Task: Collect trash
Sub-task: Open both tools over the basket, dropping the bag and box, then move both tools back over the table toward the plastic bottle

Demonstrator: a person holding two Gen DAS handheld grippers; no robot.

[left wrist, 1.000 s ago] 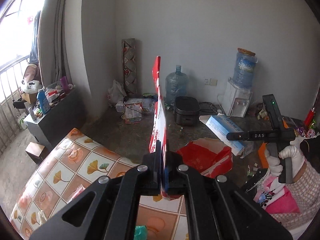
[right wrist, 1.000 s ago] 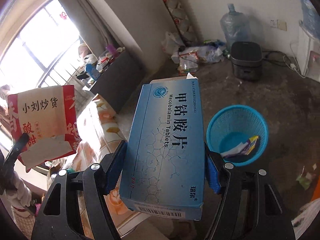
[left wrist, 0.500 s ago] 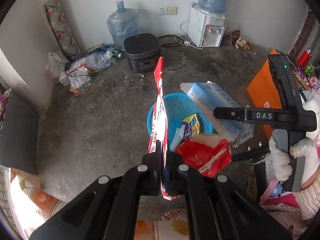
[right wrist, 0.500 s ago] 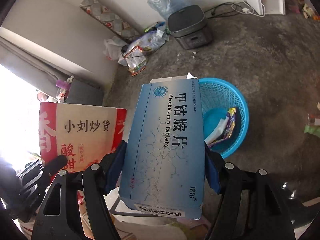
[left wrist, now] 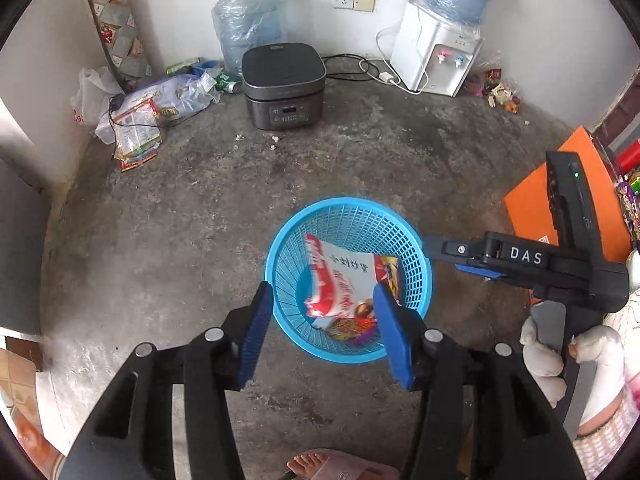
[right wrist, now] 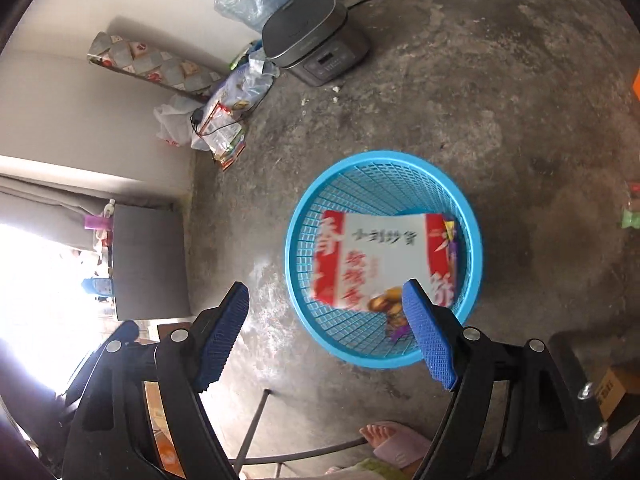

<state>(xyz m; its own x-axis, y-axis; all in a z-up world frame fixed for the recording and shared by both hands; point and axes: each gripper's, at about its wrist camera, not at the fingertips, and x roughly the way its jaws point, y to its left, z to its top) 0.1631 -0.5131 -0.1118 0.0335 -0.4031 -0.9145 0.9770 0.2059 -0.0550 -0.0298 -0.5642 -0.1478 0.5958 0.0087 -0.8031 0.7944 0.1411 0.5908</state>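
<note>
A round blue mesh basket [left wrist: 348,202] [right wrist: 384,157] stands on the concrete floor below both grippers. Inside it lies a red-and-white snack bag [left wrist: 340,280], blurred in the right wrist view [right wrist: 380,256], on top of colourful wrappers [left wrist: 352,328]. My left gripper [left wrist: 324,334] hangs over the basket's near rim, its jaws opening with nothing between the blue pads. My right gripper [right wrist: 326,334] is above the basket's near left rim, jaws opening and empty; it also shows side-on [left wrist: 452,254] at the basket's right, held by a gloved hand [left wrist: 540,360]. The blue medicine box is not in view.
A dark rice cooker [left wrist: 282,84], a big water jug [left wrist: 248,16] and a white water dispenser [left wrist: 436,52] stand along the far wall. Plastic bags and packets [left wrist: 152,108] lie at the left corner. An orange board [left wrist: 532,208] is at the right, a slippered foot [left wrist: 320,464] near.
Both grippers swung down over the basket. The left let go of the snack bag, which now lies in the basket. The right released the blue box, which has dropped out of sight.
</note>
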